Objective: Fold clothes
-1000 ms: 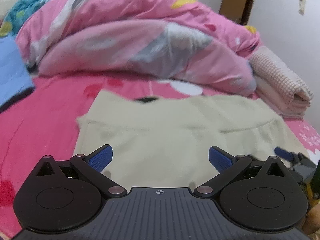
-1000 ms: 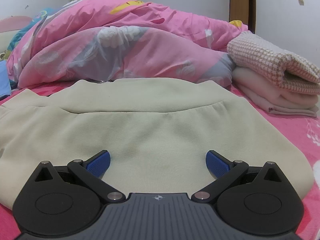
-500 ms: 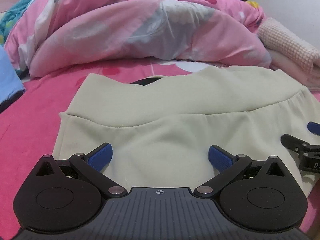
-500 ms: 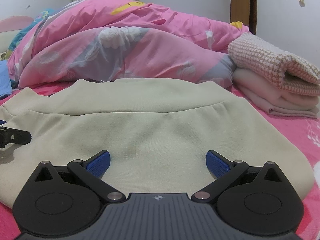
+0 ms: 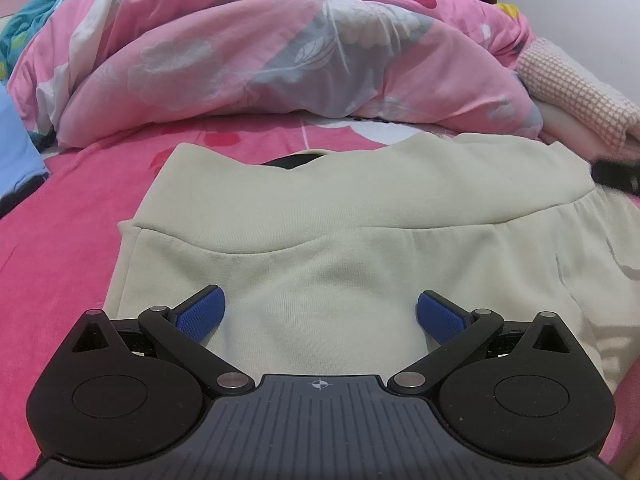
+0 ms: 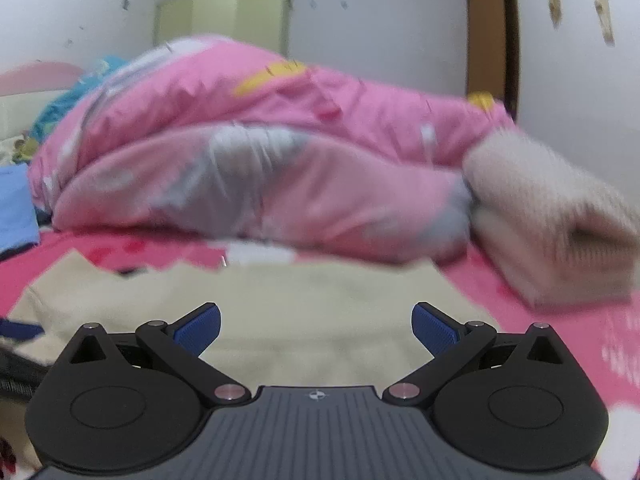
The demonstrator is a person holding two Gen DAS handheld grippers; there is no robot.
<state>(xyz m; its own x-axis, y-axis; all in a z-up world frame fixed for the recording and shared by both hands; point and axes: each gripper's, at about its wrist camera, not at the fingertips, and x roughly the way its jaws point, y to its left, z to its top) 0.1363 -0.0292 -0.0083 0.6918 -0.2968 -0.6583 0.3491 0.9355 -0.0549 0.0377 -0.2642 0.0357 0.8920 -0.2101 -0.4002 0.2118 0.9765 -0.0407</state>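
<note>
A bed (image 5: pixel 60 248) with a pink sheet carries everything. A bunched pink duvet (image 5: pixel 280 64) lies across its far side, and a stack of folded blankets (image 5: pixel 576 96) sits at the right end of the duvet, touching it. The cream garment (image 5: pixel 340 240) lies flat on the sheet in front of the duvet, waistband toward it, a dark patch showing just past its far edge. A blue cloth (image 6: pixel 16 208) lies at the far left of the bed. The left gripper (image 5: pixel 318 312) hangs low over the garment's near part, its blue fingers (image 5: pixel 200 312) spread wide and holding nothing. The right gripper (image 6: pixel 316 324) is over the garment too, in a blurred view, fingers (image 6: pixel 434 330) likewise released and empty
</note>
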